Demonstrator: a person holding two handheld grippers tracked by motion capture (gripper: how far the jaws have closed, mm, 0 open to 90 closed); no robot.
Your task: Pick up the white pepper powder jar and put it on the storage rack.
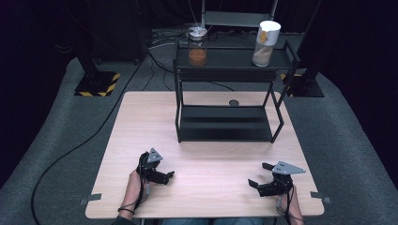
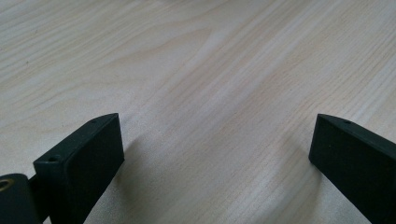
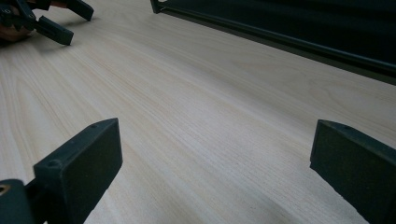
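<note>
1. I have both tools resting low at the near edge of the table (image 1: 141, 117). The left gripper (image 1: 170, 175) lies near my left hand's corner, its jaws spread wide with nothing but bare wood between them in the left gripper view (image 2: 215, 154). The right gripper (image 1: 259, 176) sits at the near right, jaws equally wide and empty (image 3: 215, 163).

2. I judge this the starting step: nothing is grasped, and both tools are well apart from the black shelf (image 1: 225, 129) at the far middle of the table.

3. The things nearest to hand for work stand on the shelf's top tier: a clear jar (image 1: 197, 47) with orange-brown contents at the left, and a white canister (image 1: 265, 43) at the right.

4. The jar stands upright, long axis vertical, mouth up. The canister leans slightly, its top tipped toward the right.

5. My next move calls for lifting a gripper clear of the table and carrying it forward and up to the top tier, jaws kept wide enough to pass around the container's body.
</note>
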